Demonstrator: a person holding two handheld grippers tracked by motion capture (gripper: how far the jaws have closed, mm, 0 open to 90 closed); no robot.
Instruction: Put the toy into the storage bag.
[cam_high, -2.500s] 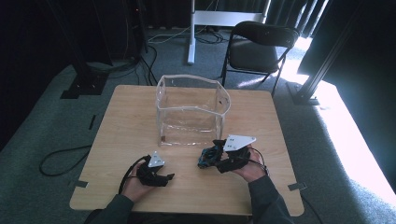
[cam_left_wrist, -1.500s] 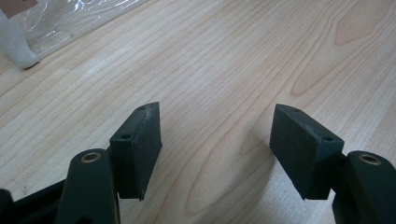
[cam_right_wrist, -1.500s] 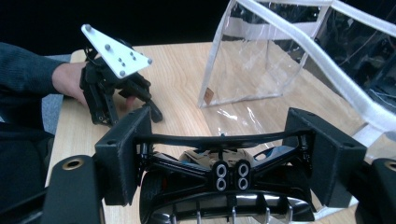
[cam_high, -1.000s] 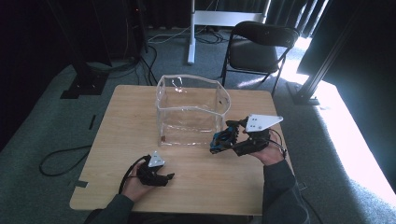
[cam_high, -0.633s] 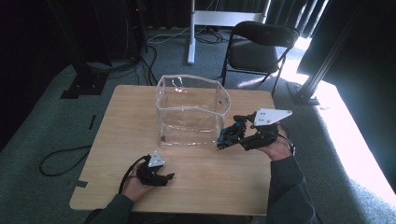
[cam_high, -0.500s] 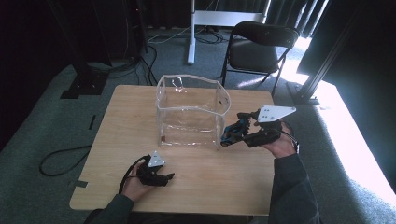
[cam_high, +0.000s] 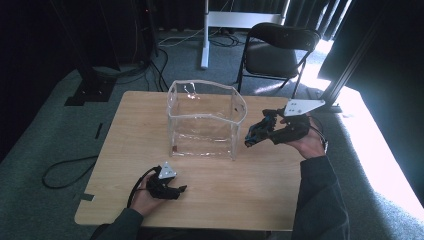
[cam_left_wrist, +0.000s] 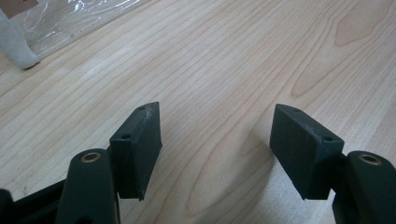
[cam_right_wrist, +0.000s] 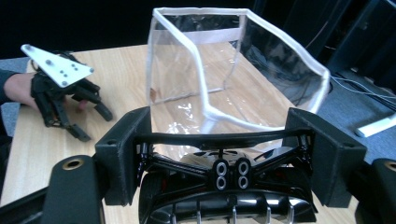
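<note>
A clear plastic container (cam_high: 200, 135) with white edging stands open-topped in the middle of the wooden table (cam_high: 135, 130). My right gripper (cam_high: 262, 131) hovers just right of it, pointing at its side wall, shut on a black toy car (cam_high: 254, 135). In the right gripper view the car (cam_right_wrist: 219, 186) sits between the pads of that gripper (cam_right_wrist: 229, 163), with the container (cam_right_wrist: 243, 70) straight ahead. My left gripper (cam_high: 177, 191) rests low at the table's front, open and empty; its jaws (cam_left_wrist: 217, 140) frame bare wood. It also appears in the right gripper view (cam_right_wrist: 93, 125).
A black folding chair (cam_high: 277, 50) stands behind the table on grey carpet, beside a white stand base (cam_high: 240, 20). A cable (cam_high: 65, 170) lies on the floor at the left. A corner of the container (cam_left_wrist: 21, 53) is in the left gripper view.
My right gripper has carried the toy car from the front middle of the table rightward, farther back and upward, to the container's right side. The left gripper has stayed put.
</note>
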